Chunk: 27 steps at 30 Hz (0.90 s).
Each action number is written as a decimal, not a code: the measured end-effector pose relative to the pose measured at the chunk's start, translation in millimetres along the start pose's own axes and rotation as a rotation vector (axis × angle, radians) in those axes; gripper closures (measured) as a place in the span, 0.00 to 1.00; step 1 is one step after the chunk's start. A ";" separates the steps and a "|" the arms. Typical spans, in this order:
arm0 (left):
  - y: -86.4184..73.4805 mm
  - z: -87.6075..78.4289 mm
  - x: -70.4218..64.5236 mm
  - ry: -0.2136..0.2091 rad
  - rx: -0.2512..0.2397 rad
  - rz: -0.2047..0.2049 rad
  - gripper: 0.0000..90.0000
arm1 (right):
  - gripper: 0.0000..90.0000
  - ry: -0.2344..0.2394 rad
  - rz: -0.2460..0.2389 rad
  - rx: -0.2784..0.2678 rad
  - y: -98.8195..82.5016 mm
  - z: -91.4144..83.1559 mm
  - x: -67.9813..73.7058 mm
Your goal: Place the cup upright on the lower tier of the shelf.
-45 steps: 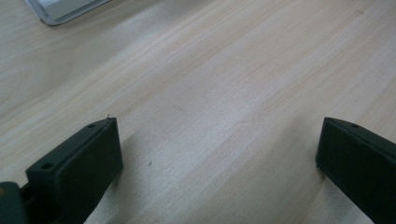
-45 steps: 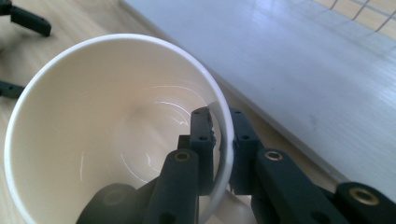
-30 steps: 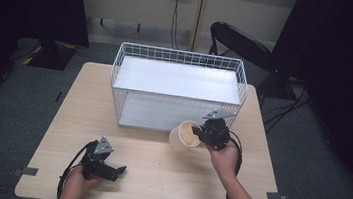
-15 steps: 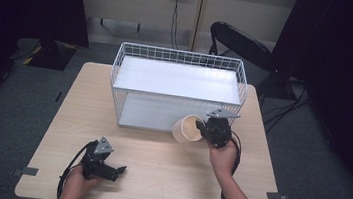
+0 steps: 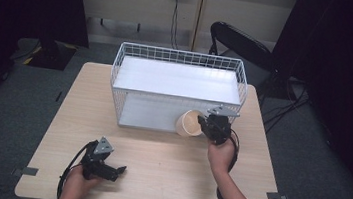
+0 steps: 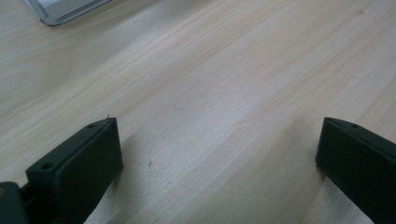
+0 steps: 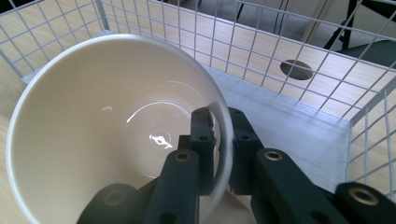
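We see a light wooden table [image 5: 165, 179] with a white wire basket [image 5: 179, 59] standing on its far half. The basket has a white floor and high wire walls.

The right gripper [image 5: 208, 126] is held up at the near right corner of the basket, at the height of its rim. Its two jaws are closed on the wall of a cream bowl [image 5: 190, 123], one jaw inside and one outside; in the right gripper view we see the rim of the bowl [image 7: 112, 130] pass between them. The bowl is tilted on its side, so in the high view its opening looks toward the camera. It does not touch the table; it hangs in front of the near wall of the basket, and we cannot tell if it touches the wire. Behind the bowl, the right gripper view shows the wire walls [image 7: 280, 51] and the white floor [image 7: 289, 126] of the basket.

The left gripper [image 5: 117, 171] rests low over the near left part of the table, well apart from the basket and from the bowl. Its jaws stand wide apart with nothing between them; in the left gripper view we see bare wood [image 6: 219, 107] between the two black jaws, and a corner of the basket [image 6: 65, 9] at the top left.

A black chair [image 5: 241, 41] stands behind the table on the right.
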<state>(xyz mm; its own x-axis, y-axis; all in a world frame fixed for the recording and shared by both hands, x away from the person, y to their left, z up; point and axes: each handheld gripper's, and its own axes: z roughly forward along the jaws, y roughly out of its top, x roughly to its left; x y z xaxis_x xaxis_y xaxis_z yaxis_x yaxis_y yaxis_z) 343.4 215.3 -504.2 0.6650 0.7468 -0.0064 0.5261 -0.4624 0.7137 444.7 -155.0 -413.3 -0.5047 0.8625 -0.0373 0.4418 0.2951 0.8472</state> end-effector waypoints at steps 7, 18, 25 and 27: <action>0.0 -0.1 0.1 0.000 0.000 0.001 0.00 | 0.93 -0.044 -0.019 -0.016 -1.1 8.9 3.6; 0.0 0.0 0.0 0.000 0.000 0.000 0.00 | 0.93 -0.071 -0.015 -0.011 0.7 21.4 3.1; 0.0 0.0 0.0 0.000 0.000 0.001 0.00 | 0.93 -0.101 -0.033 -0.012 0.5 28.8 2.3; 0.0 0.0 0.0 0.001 0.000 0.000 0.00 | 0.93 -0.120 -0.042 -0.015 -1.0 30.5 2.7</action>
<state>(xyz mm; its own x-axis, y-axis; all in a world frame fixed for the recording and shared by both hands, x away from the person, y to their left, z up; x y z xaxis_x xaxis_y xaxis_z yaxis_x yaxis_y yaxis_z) 343.4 215.3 -504.2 0.6648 0.7470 -0.0057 0.5260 -0.4627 0.7136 465.5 -140.4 -430.3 -0.4297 0.8928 -0.1352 0.4107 0.3266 0.8513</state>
